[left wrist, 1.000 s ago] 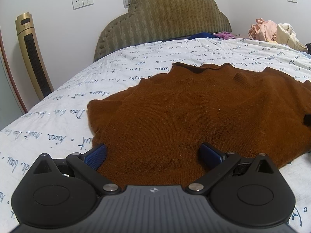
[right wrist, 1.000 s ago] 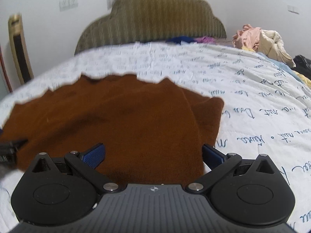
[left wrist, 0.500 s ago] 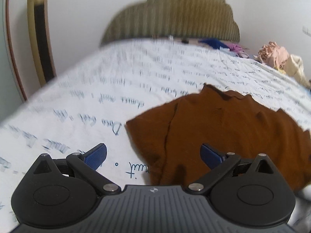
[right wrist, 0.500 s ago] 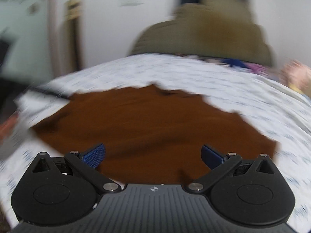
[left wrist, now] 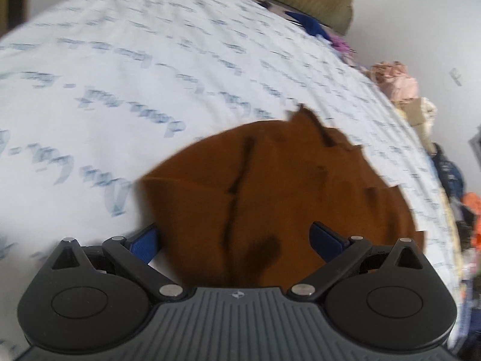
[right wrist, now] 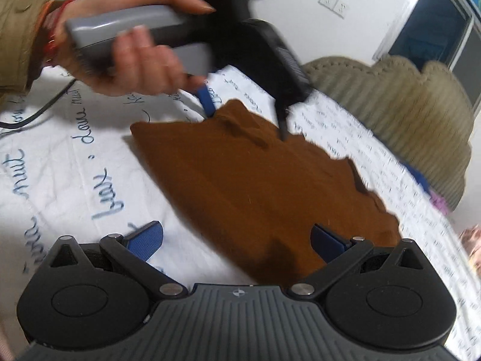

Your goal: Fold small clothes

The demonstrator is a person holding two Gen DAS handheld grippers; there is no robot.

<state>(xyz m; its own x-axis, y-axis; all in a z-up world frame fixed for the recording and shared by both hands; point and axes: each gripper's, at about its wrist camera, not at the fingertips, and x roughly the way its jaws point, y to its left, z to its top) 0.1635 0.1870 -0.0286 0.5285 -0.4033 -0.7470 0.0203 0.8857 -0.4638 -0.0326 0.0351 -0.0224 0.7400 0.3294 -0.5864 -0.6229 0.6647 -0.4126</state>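
A brown knit sweater (left wrist: 270, 198) lies flat on the white bedsheet (left wrist: 120, 90) with blue script print. My left gripper (left wrist: 234, 239) is open and low over the sweater's near edge, with cloth between its blue fingers and a dark fold line running up the middle. In the right wrist view the sweater (right wrist: 240, 186) spreads diagonally. A hand (right wrist: 132, 60) holds the left gripper (right wrist: 245, 117) at the sweater's far edge, its fingers astride a raised bit of cloth. My right gripper (right wrist: 237, 237) is open at the near edge, with its right finger over cloth and its left finger over the sheet.
A padded olive headboard (right wrist: 405, 96) stands behind the bed. Loose clothes (left wrist: 396, 81) are piled at the bed's right side, and blue and purple garments (left wrist: 318, 30) lie near the headboard. A black cable (right wrist: 39, 114) crosses the sheet at the left.
Both views swung and tilted. The left gripper came down onto the sweater's side edge. The right gripper turned left, so the hand with the left gripper now shows. Both stayed open.
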